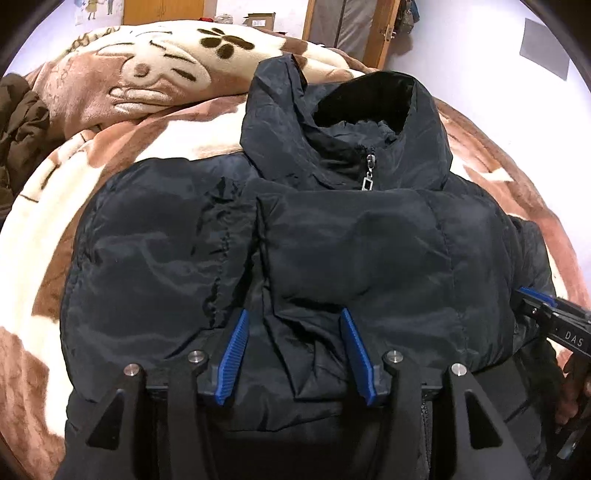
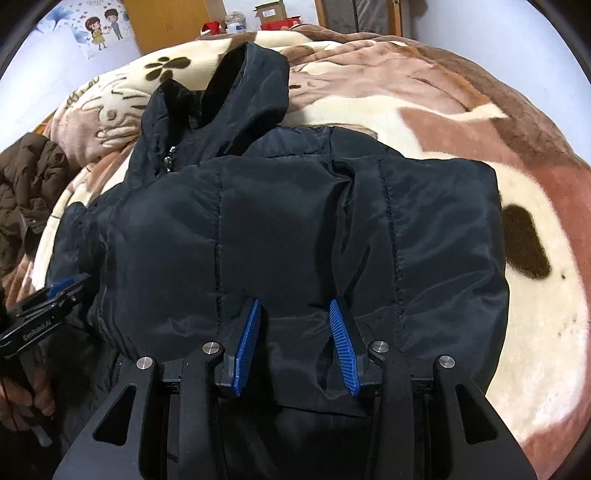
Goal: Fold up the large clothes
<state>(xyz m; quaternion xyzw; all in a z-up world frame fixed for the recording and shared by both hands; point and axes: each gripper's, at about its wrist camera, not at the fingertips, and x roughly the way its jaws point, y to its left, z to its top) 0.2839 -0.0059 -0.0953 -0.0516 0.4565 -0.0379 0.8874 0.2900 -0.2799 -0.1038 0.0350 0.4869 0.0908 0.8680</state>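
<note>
A black padded hooded jacket (image 1: 332,240) lies front-up on the bed, both sleeves folded in across its chest; it also fills the right wrist view (image 2: 295,229). Its hood (image 1: 354,118) points away, with the zipper pull (image 1: 369,173) below it. My left gripper (image 1: 293,314) is open, its blue pads either side of a folded sleeve end, above the jacket's lower middle. My right gripper (image 2: 293,304) is open over the other sleeve's cuff. Each gripper shows at the other view's edge: the right one (image 1: 546,317), the left one (image 2: 55,299).
A brown and cream plush blanket (image 1: 155,96) covers the bed under the jacket. A brown padded garment (image 2: 26,184) lies bunched at the left. A wooden cabinet (image 2: 173,18), boxes and a door stand behind the bed.
</note>
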